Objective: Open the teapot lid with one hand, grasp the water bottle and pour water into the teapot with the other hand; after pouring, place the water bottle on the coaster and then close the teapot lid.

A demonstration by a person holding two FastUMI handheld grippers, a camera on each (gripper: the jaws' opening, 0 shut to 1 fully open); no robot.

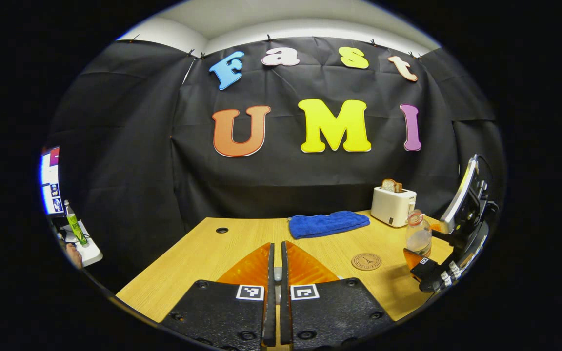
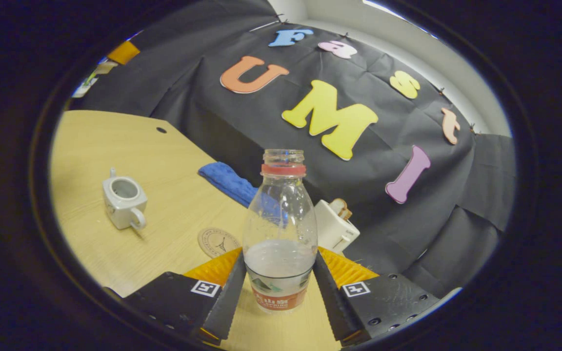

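My right gripper [image 2: 278, 258] is shut on the lower part of a clear, uncapped water bottle [image 2: 280, 229] that is about a third full. In the left gripper view the same bottle [image 1: 418, 235] stands upright in the right gripper [image 1: 430, 265], just right of the round brown coaster [image 1: 366, 261]. A white teapot [image 2: 124, 201] sits lidless on the table to the left of the coaster [image 2: 217, 242]. My left gripper [image 1: 277, 246] is closed down to a narrow gap, pinching a small grey piece [image 1: 277, 273] that looks like the teapot lid's knob.
A folded blue towel [image 1: 327, 223] lies at the back of the wooden table [image 1: 203, 253], with a white toaster [image 1: 393, 204] holding bread to its right. Off the table's left side are a screen [image 1: 49, 180], a green bottle [image 1: 75, 225] and a person's hand [image 1: 72, 254].
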